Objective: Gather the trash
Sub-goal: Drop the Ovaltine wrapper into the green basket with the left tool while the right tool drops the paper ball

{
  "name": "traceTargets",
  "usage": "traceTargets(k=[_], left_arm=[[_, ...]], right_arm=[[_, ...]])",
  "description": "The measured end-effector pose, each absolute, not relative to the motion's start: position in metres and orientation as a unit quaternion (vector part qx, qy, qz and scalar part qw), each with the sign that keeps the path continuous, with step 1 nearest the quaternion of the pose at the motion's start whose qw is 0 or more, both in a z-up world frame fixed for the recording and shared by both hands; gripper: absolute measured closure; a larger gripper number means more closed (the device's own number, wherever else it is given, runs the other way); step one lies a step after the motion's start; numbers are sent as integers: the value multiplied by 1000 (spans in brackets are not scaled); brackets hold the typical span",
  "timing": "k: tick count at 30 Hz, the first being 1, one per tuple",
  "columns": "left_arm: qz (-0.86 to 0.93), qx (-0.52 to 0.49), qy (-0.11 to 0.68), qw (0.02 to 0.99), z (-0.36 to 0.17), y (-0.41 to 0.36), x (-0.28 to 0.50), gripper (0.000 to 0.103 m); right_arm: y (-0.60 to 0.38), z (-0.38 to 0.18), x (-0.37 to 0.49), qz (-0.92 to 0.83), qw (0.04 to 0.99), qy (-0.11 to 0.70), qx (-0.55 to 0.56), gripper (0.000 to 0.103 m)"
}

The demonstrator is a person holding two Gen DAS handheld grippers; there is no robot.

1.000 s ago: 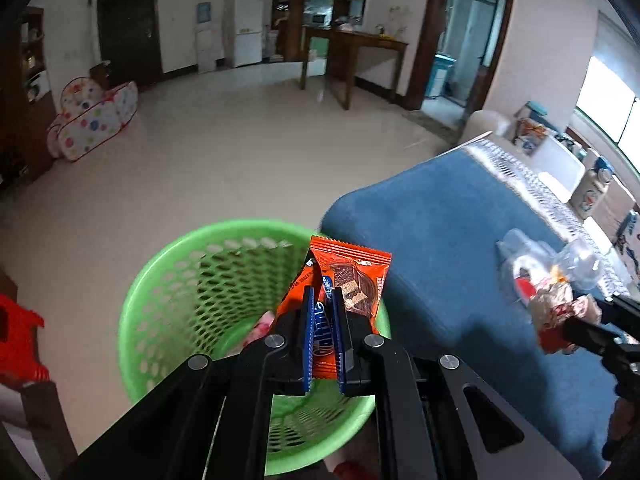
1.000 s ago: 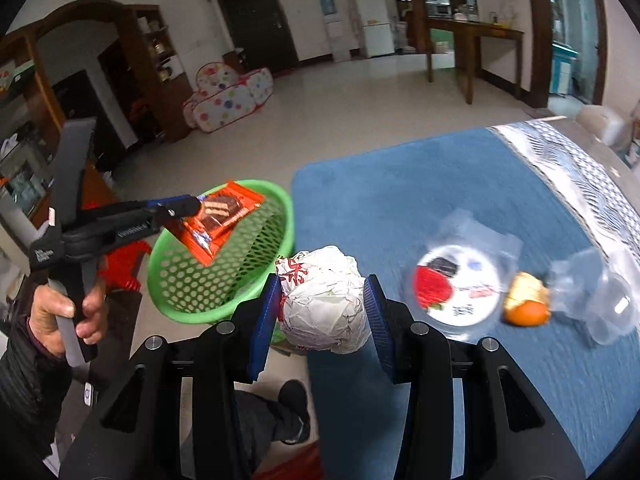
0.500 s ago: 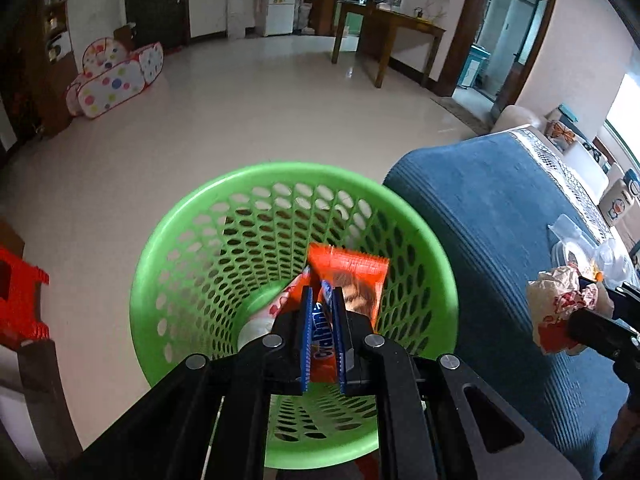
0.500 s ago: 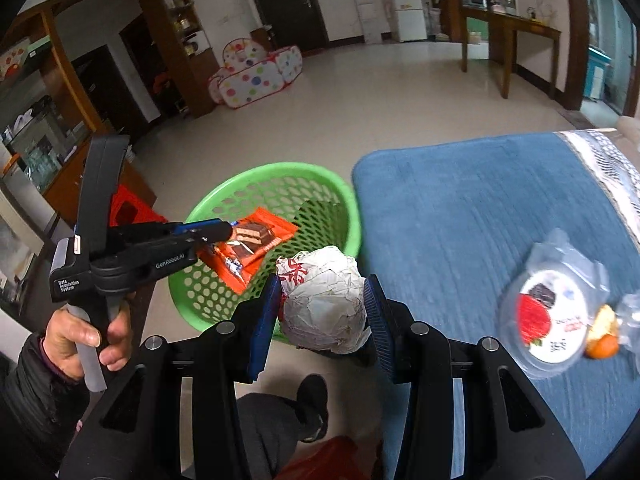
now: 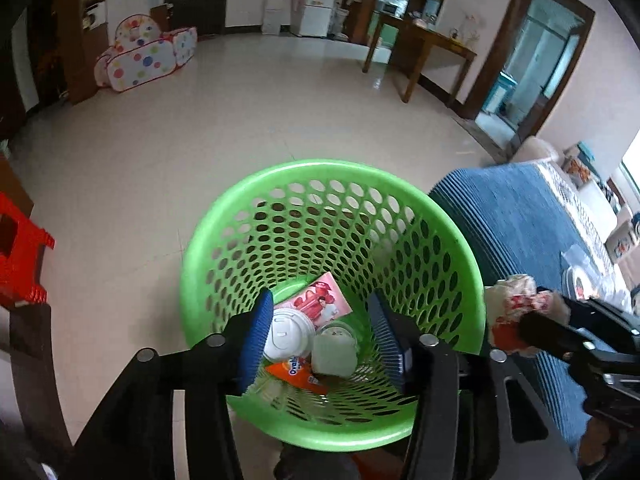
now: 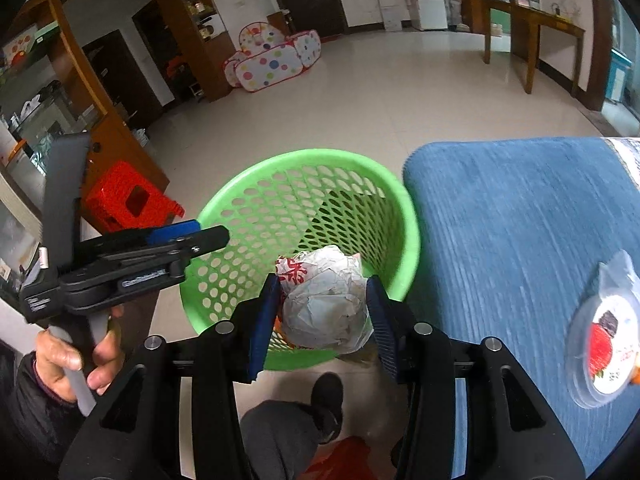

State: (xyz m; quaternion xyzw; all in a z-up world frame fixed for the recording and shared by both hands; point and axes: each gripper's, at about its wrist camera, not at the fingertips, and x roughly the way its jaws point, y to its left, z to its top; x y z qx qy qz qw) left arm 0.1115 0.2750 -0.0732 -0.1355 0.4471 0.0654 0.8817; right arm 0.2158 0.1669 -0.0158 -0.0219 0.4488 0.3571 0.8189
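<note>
The left gripper has just been opening, with nothing between its jaws, above the green perforated plastic basket. The right gripper pinches the crumpled white paper ball by its sides; it looks light and soft.

my left gripper blocks part of the basket bottom | orange wrapper print half hidden | clear lid cut off at the edge
</note>
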Motion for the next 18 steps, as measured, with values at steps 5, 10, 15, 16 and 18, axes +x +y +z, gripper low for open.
traceTargets(k=[5,10,15,16,18], left_arm=[[78,-156,435,883,-66,288,99,44],[87,-161,429,885,-62,291,91,39],[85,-159,427,886,-58,284,88,39],[84,-159,426,887,-58,283,87,39],[80,-158,427,887,-57,277,88,39]], right_arm=[[178,-23,220,370,812,452,-10,47],[177,-22,217,371,814,447,-6,41],[156,-15,210,355,825,439,-14,41],[152,-14,209,351,827,439,-14,41],[136,-11,207,336,834,437,-19,41]])
